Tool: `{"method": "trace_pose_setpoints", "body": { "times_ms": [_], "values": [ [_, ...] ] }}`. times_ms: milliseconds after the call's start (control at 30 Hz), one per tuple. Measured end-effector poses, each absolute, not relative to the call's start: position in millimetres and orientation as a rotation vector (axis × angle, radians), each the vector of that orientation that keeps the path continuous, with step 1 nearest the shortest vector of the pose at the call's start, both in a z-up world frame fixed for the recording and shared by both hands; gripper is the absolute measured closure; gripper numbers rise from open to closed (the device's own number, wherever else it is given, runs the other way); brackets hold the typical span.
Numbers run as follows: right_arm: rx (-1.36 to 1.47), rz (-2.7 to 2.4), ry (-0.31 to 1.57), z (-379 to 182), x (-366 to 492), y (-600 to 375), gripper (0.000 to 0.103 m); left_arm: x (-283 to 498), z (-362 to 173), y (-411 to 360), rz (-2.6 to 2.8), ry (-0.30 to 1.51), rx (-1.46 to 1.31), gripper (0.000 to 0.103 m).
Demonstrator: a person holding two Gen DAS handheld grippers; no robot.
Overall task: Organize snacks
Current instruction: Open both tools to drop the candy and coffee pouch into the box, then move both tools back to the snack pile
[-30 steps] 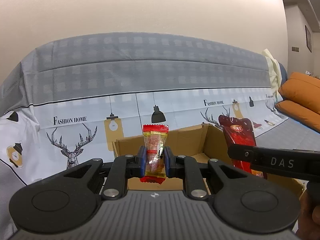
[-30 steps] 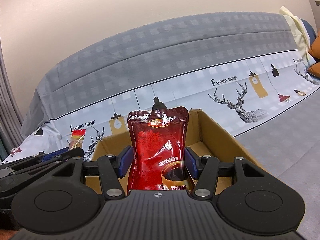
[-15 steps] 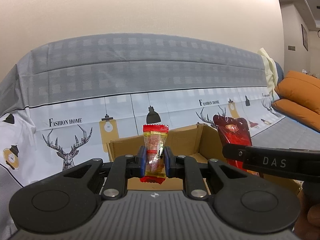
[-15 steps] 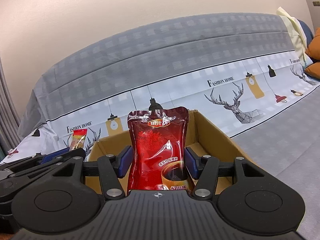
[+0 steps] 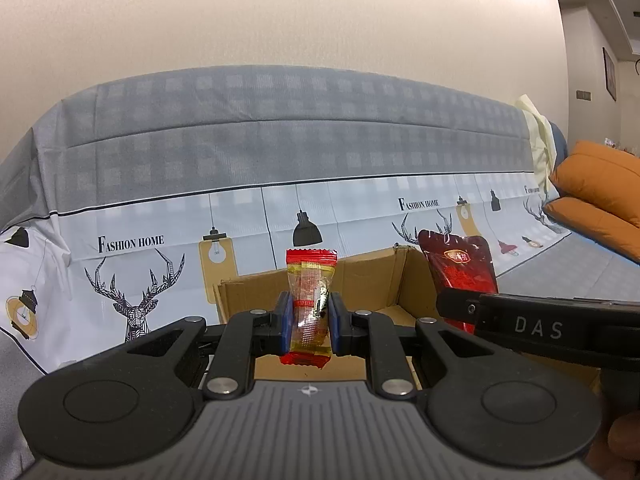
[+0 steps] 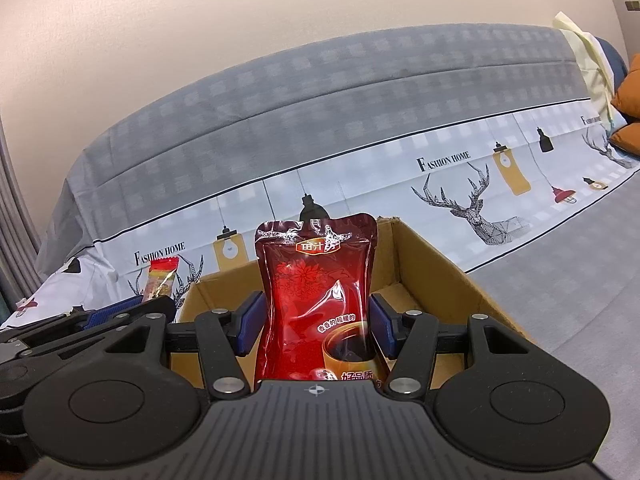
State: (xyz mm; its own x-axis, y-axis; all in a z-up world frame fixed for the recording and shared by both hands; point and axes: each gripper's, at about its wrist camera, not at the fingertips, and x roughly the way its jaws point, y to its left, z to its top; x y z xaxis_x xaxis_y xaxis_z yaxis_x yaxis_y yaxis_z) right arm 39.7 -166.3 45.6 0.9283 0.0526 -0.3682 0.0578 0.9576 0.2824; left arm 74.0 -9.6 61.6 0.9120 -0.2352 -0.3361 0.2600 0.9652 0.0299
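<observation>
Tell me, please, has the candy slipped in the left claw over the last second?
No. The candy sits as before between the left claw's blue pads, its top edge still just above the cardboard box's back wall.

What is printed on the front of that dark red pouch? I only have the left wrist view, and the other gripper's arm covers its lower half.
Observer: The red drink pouch shows a gold logo near its top and a cup of dark drink pictured at lower right.
Operator: Is it properly gripped?
Observer: Yes, the right gripper has its blue pads pressed on both side edges, pouch upright.
Operator: Anything already in the box on the right side?
Observer: The cardboard box shows bare floor at its far right corner; the rest is hidden behind the pouch and gripper.
</observation>
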Motion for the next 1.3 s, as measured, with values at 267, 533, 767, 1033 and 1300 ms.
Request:
{"method": "trace_pose_setpoints", "body": {
  "times_ms": [267, 533, 767, 1033, 1300],
  "values": [
    [0.293, -0.001, 0.382, 46, 41, -167, 0.044, 74, 62, -11, -0.258, 0.333, 0.069, 0.083],
    [0.288, -0.010, 0.396, 44, 43, -166, 0.034, 76, 58, -16, -0.288, 0.370, 0.080, 0.075],
    [0.304, -0.043, 0.425, 41, 48, -166, 0.031, 76, 58, -9, -0.265, 0.373, 0.083, 0.075],
    [0.297, -0.024, 0.424, 42, 50, -147, 0.031, 74, 60, 12, -0.215, 0.393, 0.077, 0.075],
    [0.261, 0.018, 0.414, 43, 47, -110, 0.031, 69, 64, 58, -0.106, 0.436, 0.053, 0.078]
  ]
}}
